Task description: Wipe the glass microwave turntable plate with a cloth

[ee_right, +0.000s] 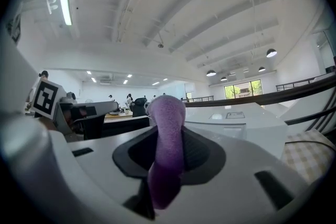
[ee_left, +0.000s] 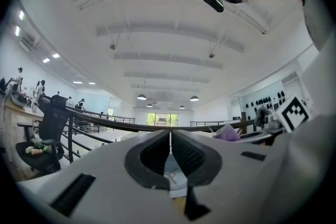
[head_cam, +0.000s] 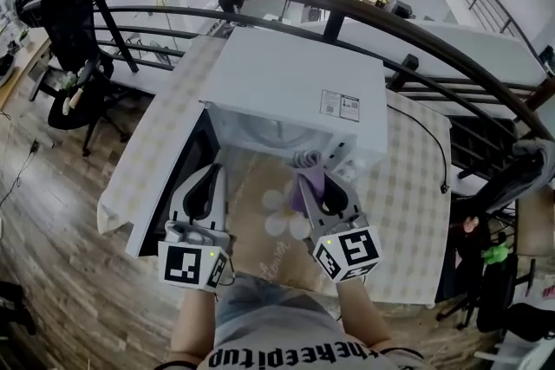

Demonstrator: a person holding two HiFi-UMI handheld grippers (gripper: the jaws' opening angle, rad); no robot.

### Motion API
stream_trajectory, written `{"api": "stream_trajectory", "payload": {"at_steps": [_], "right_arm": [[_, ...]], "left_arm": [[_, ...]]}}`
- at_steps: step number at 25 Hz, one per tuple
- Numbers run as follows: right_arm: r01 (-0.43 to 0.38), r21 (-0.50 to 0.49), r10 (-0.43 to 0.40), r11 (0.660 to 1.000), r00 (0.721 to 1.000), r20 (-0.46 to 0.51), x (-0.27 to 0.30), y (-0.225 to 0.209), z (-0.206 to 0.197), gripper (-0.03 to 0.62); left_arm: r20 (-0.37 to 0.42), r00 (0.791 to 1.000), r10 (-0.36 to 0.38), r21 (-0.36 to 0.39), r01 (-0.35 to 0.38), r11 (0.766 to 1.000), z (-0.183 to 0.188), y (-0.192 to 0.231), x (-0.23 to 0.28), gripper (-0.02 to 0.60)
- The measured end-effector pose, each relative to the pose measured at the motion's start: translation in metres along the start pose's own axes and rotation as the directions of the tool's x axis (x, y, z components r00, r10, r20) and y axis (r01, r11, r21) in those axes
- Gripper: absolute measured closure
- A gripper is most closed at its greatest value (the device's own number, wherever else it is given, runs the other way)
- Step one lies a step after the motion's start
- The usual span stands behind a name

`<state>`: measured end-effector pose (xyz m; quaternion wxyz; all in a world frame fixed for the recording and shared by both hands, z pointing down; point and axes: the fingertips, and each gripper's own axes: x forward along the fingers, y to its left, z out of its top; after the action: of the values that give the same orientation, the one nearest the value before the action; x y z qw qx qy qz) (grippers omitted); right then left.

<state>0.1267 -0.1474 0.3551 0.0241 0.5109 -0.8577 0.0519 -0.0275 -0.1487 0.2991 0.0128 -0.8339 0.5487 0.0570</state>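
A white microwave (head_cam: 295,87) stands on the table with its door (head_cam: 169,204) swung open to the left. Inside its cavity I make out a pale round shape, probably the glass turntable plate (head_cam: 276,134), lying flat. My right gripper (head_cam: 310,178) hovers just in front of the opening, shut on a purple cloth (head_cam: 303,186); in the right gripper view the cloth (ee_right: 167,134) sticks up between the jaws. My left gripper (head_cam: 211,176) hangs beside the open door, shut with nothing in it; its jaws (ee_left: 170,136) meet. Both point slightly upward.
The table carries a checkered cover (head_cam: 408,169) and a flower-print mat (head_cam: 277,217) in front of the microwave. A dark curved railing (head_cam: 416,30) runs behind the table. An office chair (head_cam: 74,56) stands far left; a cable (head_cam: 438,152) trails on the right.
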Motion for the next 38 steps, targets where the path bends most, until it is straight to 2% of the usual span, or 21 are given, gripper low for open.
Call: {"api": "stream_trajectory", "payload": {"at_steps": [7, 15, 22, 31, 38], "right_arm": [[0.023, -0.008, -0.023, 1.0, 0.997, -0.077, 0.029, -0.001, -0.036, 0.488], [0.002, 0.007, 0.0, 1.0, 0.989, -0.146, 0.064, -0.008, -0.07, 0.49], [0.045, -0.022, -0.049, 0.999, 0.963, -0.266, 0.09, -0.022, -0.106, 0.488], [0.137, -0.01, -0.133, 0.991, 0.935, -0.33, 0.121, -0.047, -0.126, 0.49], [0.196, -0.03, -0.193, 0.98, 0.905, -0.378, 0.146, -0.07, -0.141, 0.49]], "left_arm": [[-0.027, 0.999, -0.018, -0.018, 0.018, 1.0, -0.018, 0.011, 0.01, 0.569], [-0.063, 0.995, -0.072, -0.01, 0.071, 0.997, -0.042, 0.008, 0.026, 0.569], [-0.089, 0.99, -0.113, -0.025, 0.111, 0.993, -0.059, 0.009, 0.035, 0.569], [-0.164, 0.973, -0.163, -0.085, 0.151, 0.985, -0.09, 0.014, 0.039, 0.569], [-0.179, 0.964, -0.196, -0.119, 0.177, 0.977, -0.101, 0.02, 0.048, 0.569]]}}
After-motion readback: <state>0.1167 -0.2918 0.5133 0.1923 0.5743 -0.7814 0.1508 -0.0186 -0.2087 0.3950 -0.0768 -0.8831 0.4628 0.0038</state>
